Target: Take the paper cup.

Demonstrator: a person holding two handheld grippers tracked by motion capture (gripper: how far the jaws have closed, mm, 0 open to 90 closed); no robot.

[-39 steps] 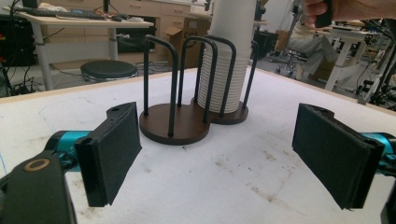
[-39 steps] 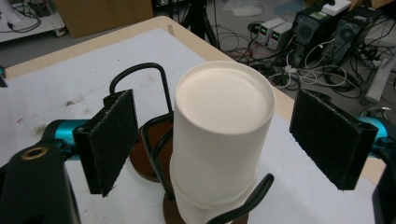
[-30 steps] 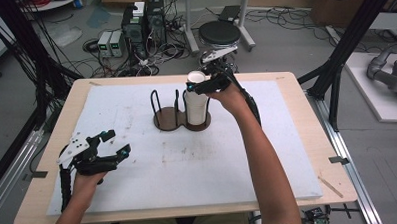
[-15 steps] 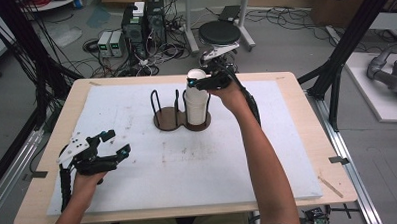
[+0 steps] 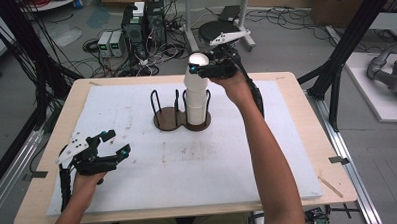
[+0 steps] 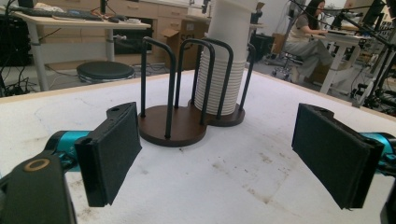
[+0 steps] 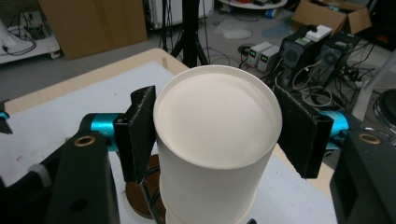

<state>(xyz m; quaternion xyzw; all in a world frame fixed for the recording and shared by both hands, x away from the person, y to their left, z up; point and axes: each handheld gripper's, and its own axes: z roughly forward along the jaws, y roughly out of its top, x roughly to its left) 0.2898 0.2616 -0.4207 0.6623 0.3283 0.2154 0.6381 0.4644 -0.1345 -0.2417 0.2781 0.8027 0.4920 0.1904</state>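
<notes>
Right claw [image 7: 212, 135] is now gripping the top paper cup [image 7: 215, 140] of the stack, its two black pads pressing on the cup's sides just under the upturned base. A second ago its jaws were standing wide around the cup; they have just been closing, and the cup is between them. Since then the hand has been lifting: in the high view the top cup [image 5: 197, 72] is sitting higher above the cup holder [image 5: 181, 118] than it was half a second ago, sliding up off the rest of the nested stack [image 5: 197, 109], which is staying inside the black wire posts on the holder's right-hand disc. By my reading, that means the grasp has succeeded and the step in hand is pulling one cup free; whether only a single cup is coming away is hard to tell, since the cup's lower edge is overlapping the stack.

Left claw [image 5: 112, 145] is hovering wide apart and holding nothing, well in front of the holder and to its left, over the white mat [image 5: 139, 194]. Its own view is looking straight at the holder's left disc [image 6: 170, 126], which has no cups.
</notes>
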